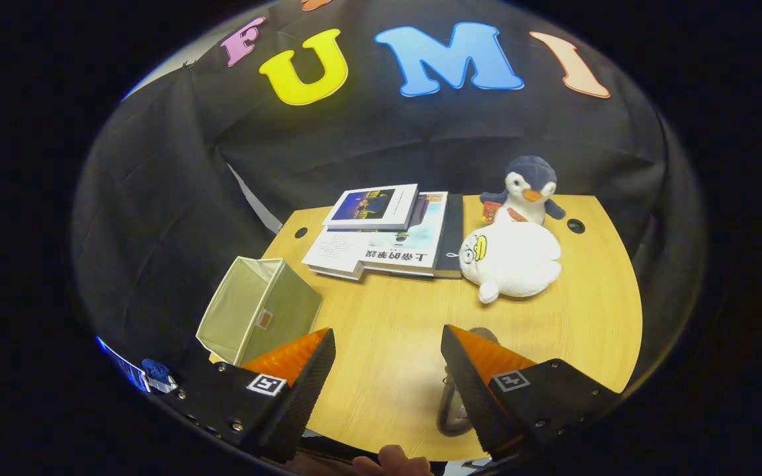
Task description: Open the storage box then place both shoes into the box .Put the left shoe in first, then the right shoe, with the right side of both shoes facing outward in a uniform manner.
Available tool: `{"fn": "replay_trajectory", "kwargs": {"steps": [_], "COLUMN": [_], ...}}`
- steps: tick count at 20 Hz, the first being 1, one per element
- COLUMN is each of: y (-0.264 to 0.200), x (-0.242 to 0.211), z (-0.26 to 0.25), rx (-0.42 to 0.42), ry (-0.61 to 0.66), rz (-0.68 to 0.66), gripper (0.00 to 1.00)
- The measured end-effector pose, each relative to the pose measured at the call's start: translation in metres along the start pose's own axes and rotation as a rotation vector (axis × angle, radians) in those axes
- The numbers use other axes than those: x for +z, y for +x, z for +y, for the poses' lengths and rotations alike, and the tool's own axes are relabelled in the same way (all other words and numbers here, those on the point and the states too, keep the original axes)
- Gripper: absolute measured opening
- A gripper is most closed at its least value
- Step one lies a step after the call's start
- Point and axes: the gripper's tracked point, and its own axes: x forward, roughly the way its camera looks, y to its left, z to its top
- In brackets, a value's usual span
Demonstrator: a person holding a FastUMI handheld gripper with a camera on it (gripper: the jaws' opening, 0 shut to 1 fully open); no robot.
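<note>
Claw point(387, 370) spread wide, holding nothing, above desk point(387, 317). Fabric storage box point(258, 307) at 10 o'clock, lying tipped. Judged step: opening the box; next move requires approaching its rim.

Surface point(407, 330): light wood, curved far edge, two round cable holes.
Storage box point(258, 311): pale fabric, open, at the near left edge.
Books point(384, 235): stacked at the far middle.
White plush point(512, 259): beside the books.
Penguin plush point(526, 188): upright behind the white plush.
</note>
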Motion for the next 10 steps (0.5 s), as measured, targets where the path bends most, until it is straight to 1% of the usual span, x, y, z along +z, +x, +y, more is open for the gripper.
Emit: {"fn": "replay_trajectory", "kwargs": {"steps": [4, 8, 10], "y": [-0.003, 0.006, 0.016], "x": [-0.025, -0.064, -0.085], "z": [-0.040, -0.085, -0.097], "rx": [-0.050, -0.122, -0.123], "ry": [0.025, 0.102, 0.136], "rz": [0.016, 0.093, 0.136], "gripper": [0.97, 0.97, 0.97]}}
